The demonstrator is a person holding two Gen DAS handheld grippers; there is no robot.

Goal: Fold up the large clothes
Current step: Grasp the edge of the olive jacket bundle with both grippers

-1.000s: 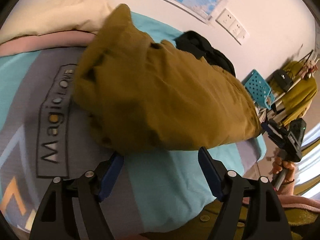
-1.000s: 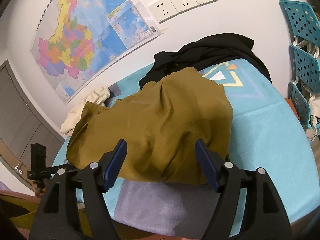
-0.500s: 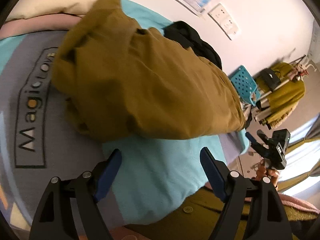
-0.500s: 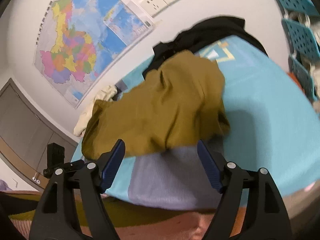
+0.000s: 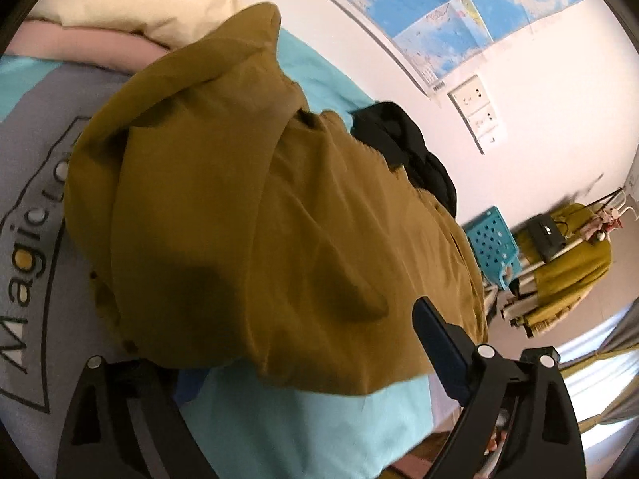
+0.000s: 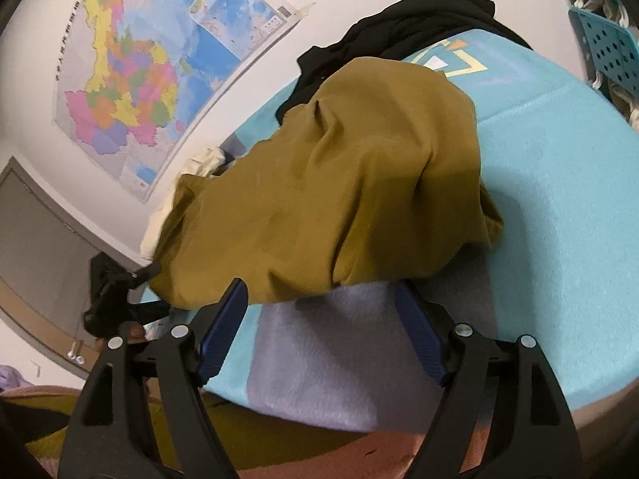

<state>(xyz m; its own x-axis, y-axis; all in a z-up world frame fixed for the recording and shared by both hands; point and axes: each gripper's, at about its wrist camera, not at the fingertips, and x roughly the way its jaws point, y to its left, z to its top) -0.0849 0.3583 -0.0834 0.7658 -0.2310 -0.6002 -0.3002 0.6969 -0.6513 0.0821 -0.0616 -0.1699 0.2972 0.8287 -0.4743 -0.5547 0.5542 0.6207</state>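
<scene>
Loosely heaped, the mustard garment [image 6: 339, 183] lies on the bed [image 6: 559, 207] — crumpled.

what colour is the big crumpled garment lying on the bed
Mustard, an olive-tinged brownish yellow. The garment shows best in the right wrist view.

Both views show strong fisheye bending, with a black lens ring at the corners. In the left wrist view, daylight glares from the window [image 5: 591, 375], right of the mustard garment [image 5: 259, 207], and the white wall [image 5: 551, 92] above it is washed out. The garment casts a soft shadow on the teal blanket [image 6: 559, 207] at its right edge. Light is even and moderate. Slight softness toward the rims; the map [image 6: 131, 76] stays legible.
</scene>
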